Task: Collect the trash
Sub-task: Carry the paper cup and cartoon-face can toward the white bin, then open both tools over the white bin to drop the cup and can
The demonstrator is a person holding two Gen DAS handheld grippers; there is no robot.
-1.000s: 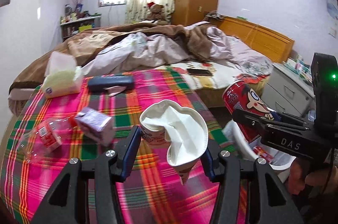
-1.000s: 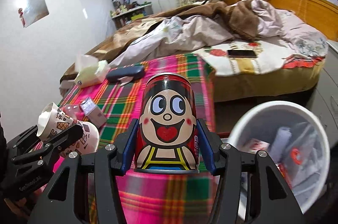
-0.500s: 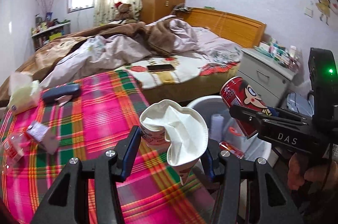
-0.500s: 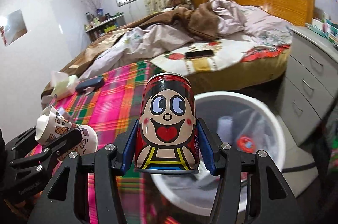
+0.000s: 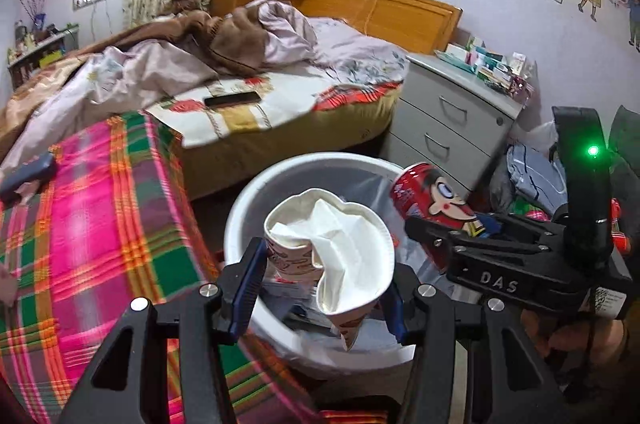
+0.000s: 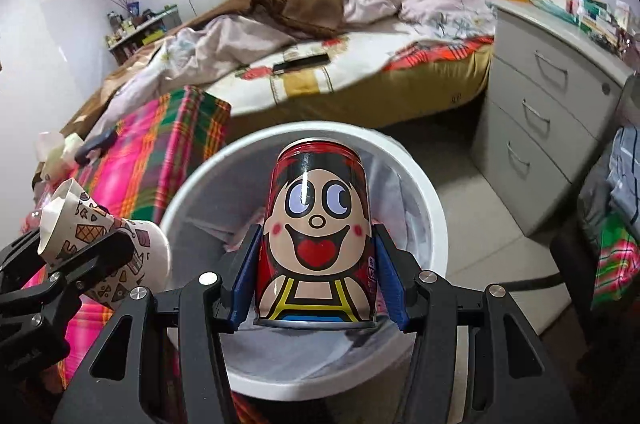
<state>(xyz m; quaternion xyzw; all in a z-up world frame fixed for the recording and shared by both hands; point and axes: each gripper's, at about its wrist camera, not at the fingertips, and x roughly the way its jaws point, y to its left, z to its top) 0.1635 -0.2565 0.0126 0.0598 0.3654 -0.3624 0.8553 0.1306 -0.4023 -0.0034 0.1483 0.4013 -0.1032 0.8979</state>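
My left gripper point(image 5: 322, 288) is shut on a crushed paper cup point(image 5: 332, 244), white inside with printed sides, held over the white trash bin point(image 5: 248, 200). The cup also shows in the right wrist view point(image 6: 100, 244). My right gripper point(image 6: 316, 284) is shut on a red cartoon-face can point(image 6: 316, 232), held upright above the bin's opening point(image 6: 424, 192). In the left wrist view the can point(image 5: 432, 200) sits at the bin's right rim. The bin holds a liner and some trash.
A table with a pink and green plaid cloth point(image 5: 92, 224) stands left of the bin. A dark case point(image 5: 28, 172) lies on it. A grey drawer unit point(image 6: 552, 104) stands to the right. A bed with a phone point(image 5: 232, 99) is behind.
Both grippers have swung right from over the plaid table to above the trash bin, carrying the cup and the can. The bin now fills the middle of both views.
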